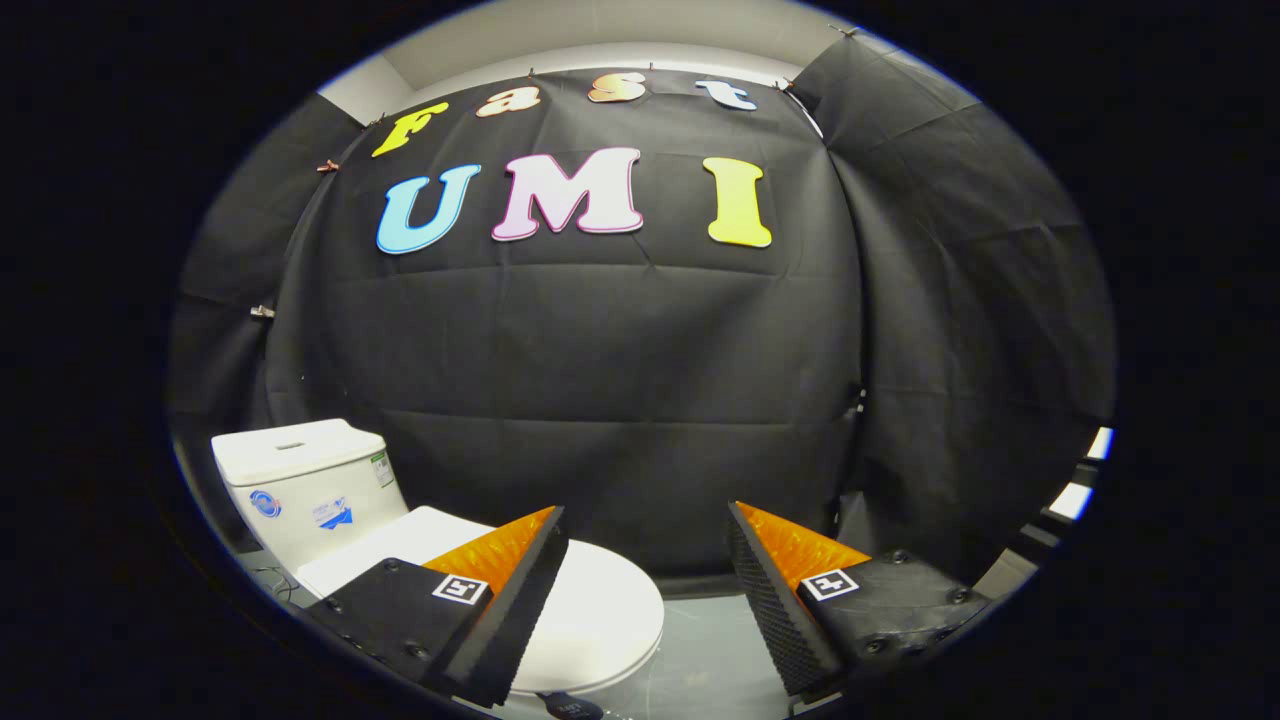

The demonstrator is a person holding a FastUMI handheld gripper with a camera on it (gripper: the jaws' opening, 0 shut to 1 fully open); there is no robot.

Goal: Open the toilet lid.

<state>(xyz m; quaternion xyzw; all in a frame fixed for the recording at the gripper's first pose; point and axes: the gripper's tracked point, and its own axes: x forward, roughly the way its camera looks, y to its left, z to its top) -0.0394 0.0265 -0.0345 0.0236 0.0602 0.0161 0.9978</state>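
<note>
— Below the fingers, left of centre, sits the white glossy toilet lid (600, 610), shut, ahead of the white ceramic tank (300, 480).

— Gripper (648, 590) spread wide, empty. Lid looks rigid, slick, hinged; probably hook its front rim.

Floor (715, 650) here is a smooth, pale grey surface with a bit of a sheen, running back to the black cloth wall (600, 400). A white toilet (330, 500) sits right on it, tank at the back, lid (590, 610) down flat. The gripper (648, 560) hangs above, fingers spread wide, holding nothing.
</note>
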